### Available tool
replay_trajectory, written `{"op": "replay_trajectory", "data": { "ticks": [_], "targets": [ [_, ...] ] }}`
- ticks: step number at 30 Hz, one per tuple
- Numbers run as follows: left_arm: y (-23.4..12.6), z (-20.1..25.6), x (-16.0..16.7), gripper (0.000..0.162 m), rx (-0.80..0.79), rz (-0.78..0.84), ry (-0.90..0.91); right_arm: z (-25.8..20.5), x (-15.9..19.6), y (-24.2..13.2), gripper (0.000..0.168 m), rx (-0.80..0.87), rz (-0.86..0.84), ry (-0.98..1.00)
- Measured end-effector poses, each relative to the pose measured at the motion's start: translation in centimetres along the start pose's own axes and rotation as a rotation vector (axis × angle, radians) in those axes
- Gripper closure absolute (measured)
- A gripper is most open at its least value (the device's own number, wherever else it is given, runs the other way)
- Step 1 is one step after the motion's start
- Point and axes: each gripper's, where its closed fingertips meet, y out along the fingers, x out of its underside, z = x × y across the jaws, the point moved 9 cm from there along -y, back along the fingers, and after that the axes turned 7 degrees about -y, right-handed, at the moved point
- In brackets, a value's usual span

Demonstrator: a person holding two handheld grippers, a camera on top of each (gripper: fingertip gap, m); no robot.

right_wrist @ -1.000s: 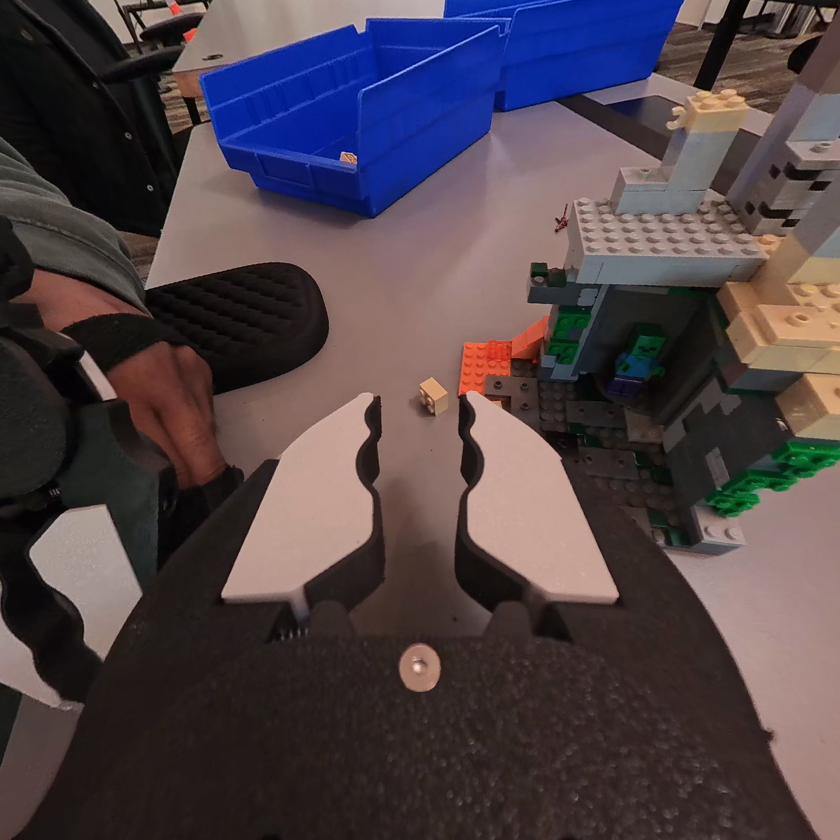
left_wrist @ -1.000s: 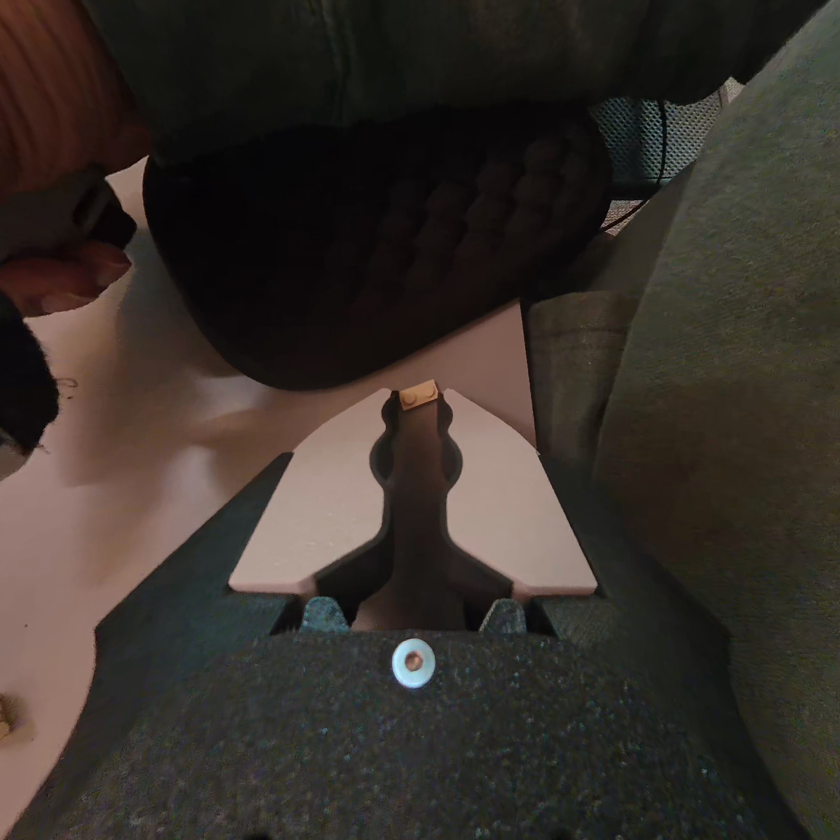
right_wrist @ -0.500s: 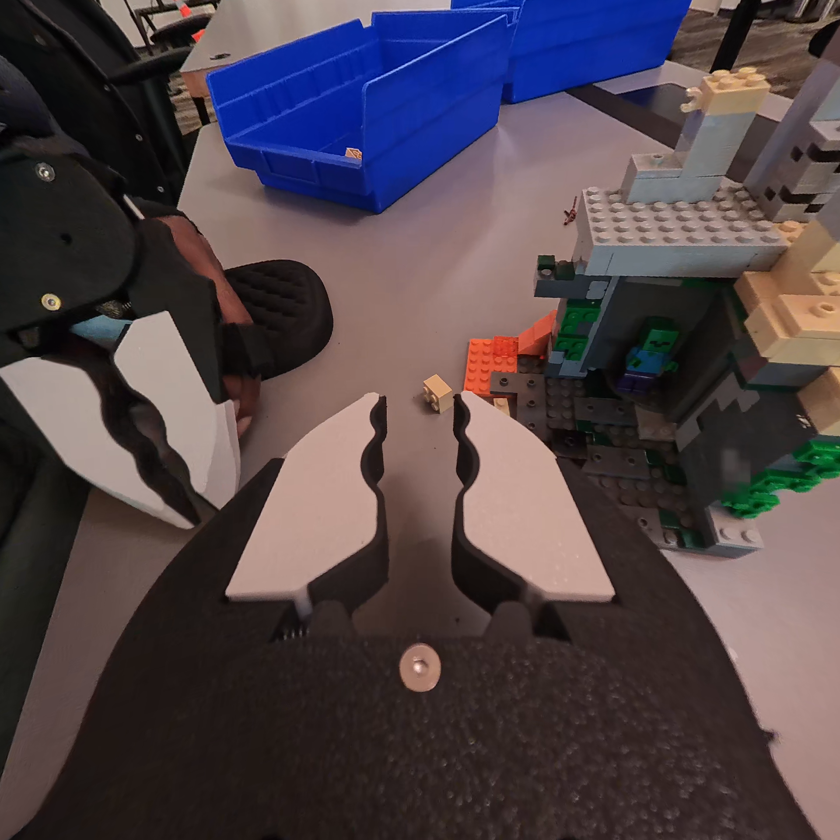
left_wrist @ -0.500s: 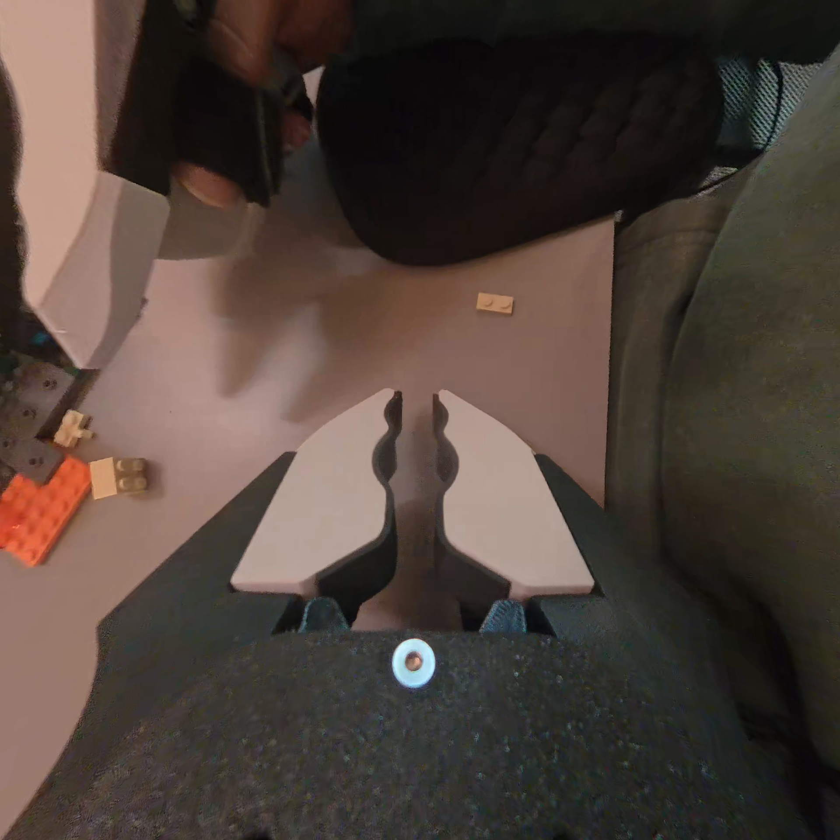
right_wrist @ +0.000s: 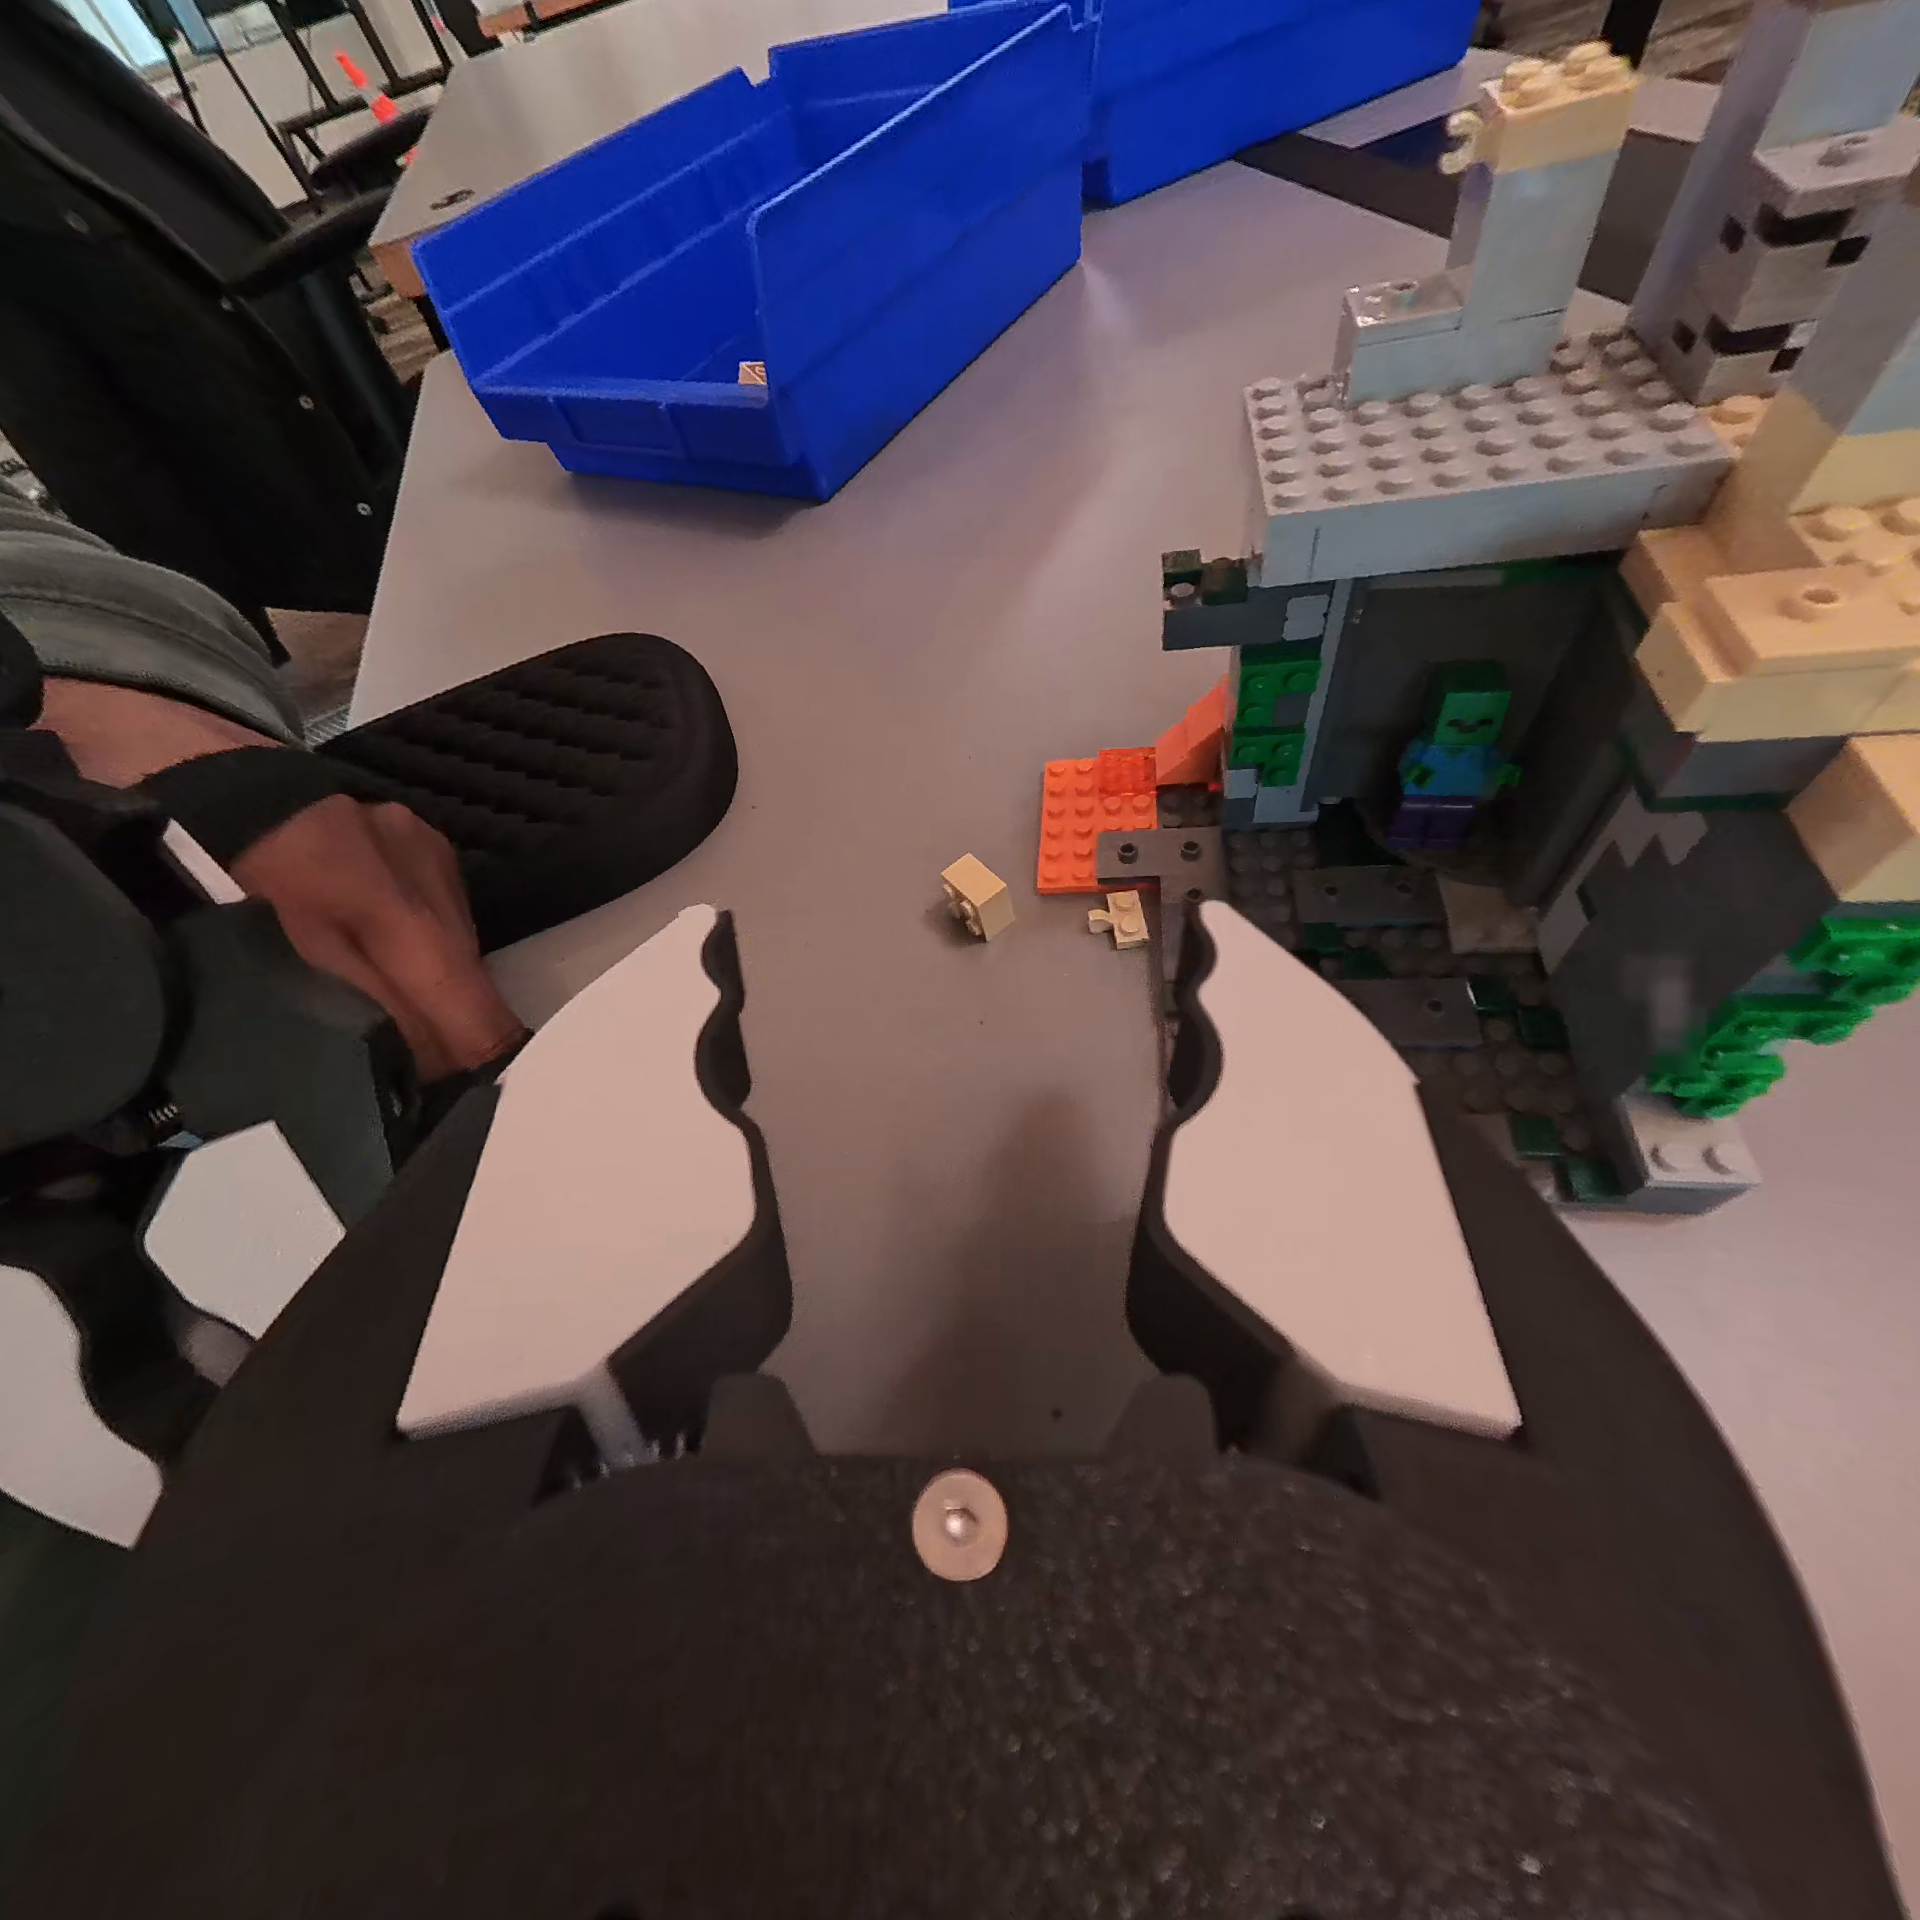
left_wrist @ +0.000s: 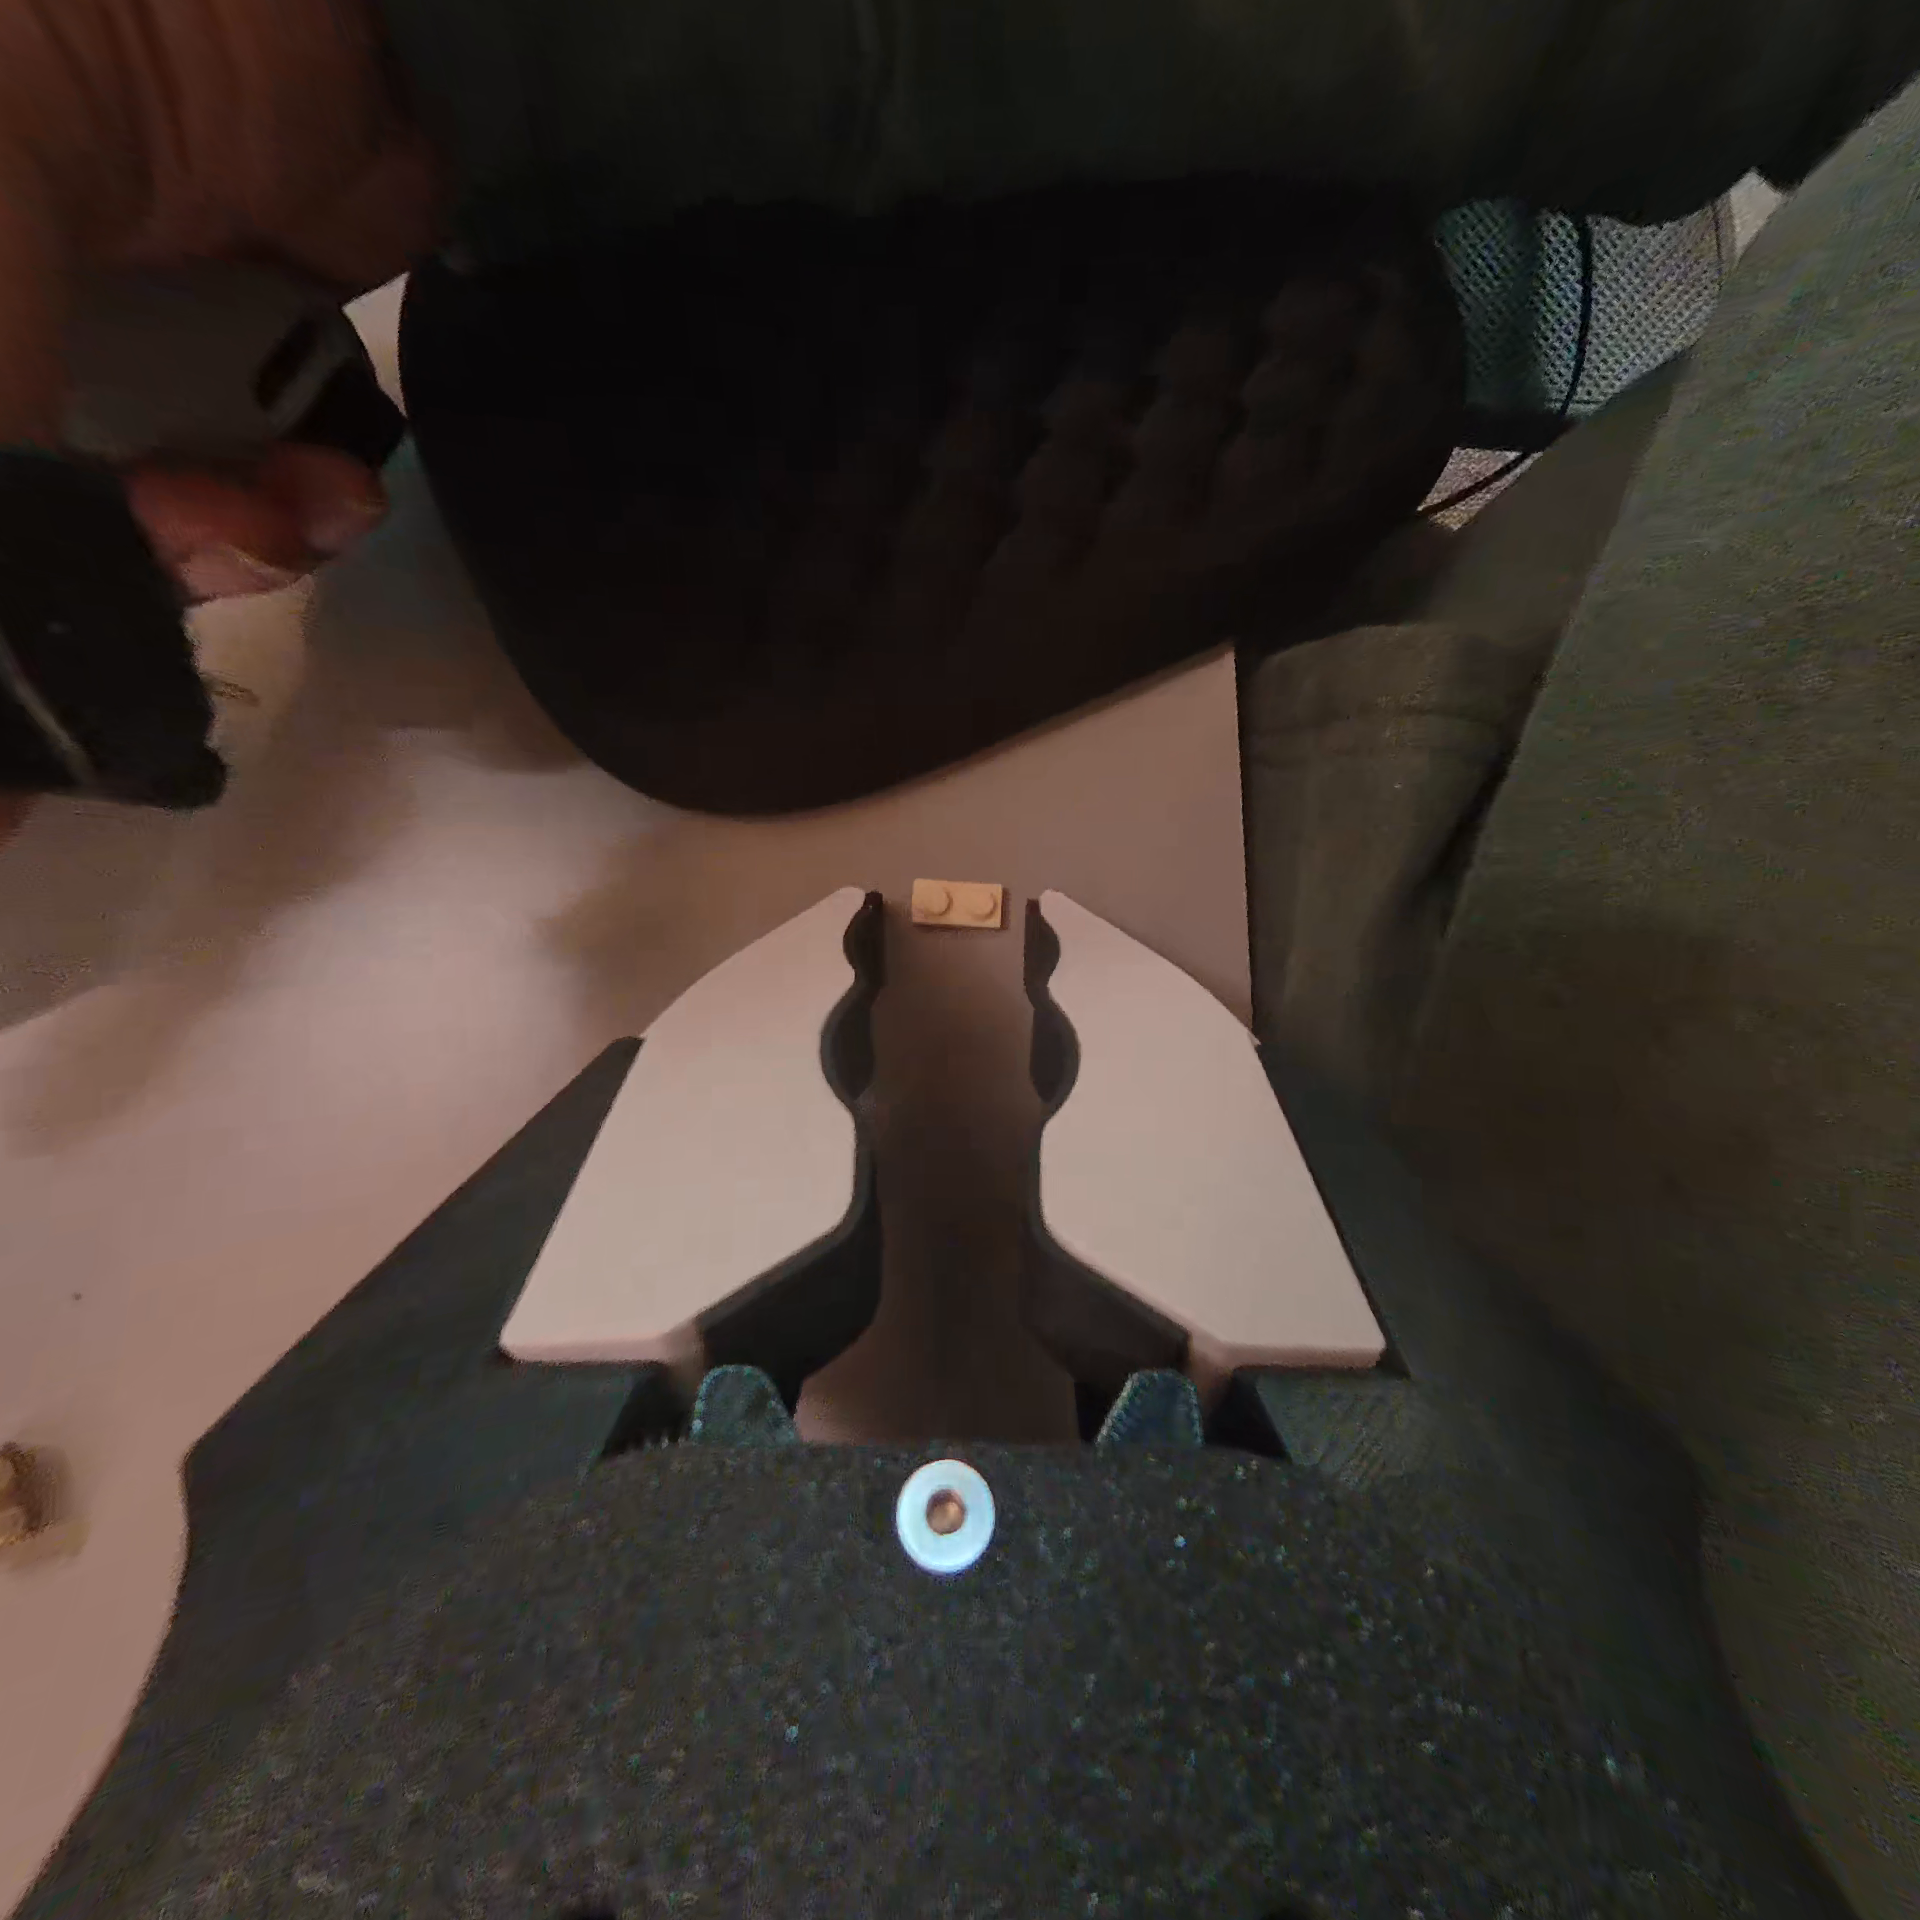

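Observation:
In the left wrist view my left gripper (left_wrist: pixel 948 904) is open and low over the grey table (left_wrist: pixel 260 1091). A small tan two-stud plate (left_wrist: pixel 958 902) lies flat between its tips, and neither fingertip touches it. In the right wrist view my right gripper (right_wrist: pixel 956 920) is open wide. A small tan brick (right_wrist: pixel 977 896) lies on its side between the tips, untouched. A tiny tan clip piece (right_wrist: pixel 1122 920) lies by the right fingertip (right_wrist: pixel 1210 935), next to an orange plate (right_wrist: pixel 1086 826) at the foot of a brick-built model (right_wrist: pixel 1507 499).
A black padded armrest (right_wrist: pixel 561 758) lies on the table's left edge, and it also shows just beyond the plate in the left wrist view (left_wrist: pixel 914 468). A blue bin (right_wrist: pixel 769 281) stands at the back. A hand (right_wrist: pixel 364 925) holds the left gripper at far left. Green fabric (left_wrist: pixel 1662 935) borders the table. My right gripper is the nearer one to the tiny tan clip piece (right_wrist: pixel 1122 920): about 6 centimeters, against 20 centimeters.
My left gripper swung back from a farther, higher pose and opened wider, with the tan plate now between its tips. My right gripper opened much wider and moved closer to the tan brick.

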Motion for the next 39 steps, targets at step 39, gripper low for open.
{"op": "replay_trajectory", "data": {
  "ticks": [39],
  "targets": [
    [-27.4, -13.8, 25.1, 0.147, -0.907, 0.082, -0.847, 0.1, -0.5, -0.4, 0.111, 0.147, 0.124, -0.133]
  ]
}}
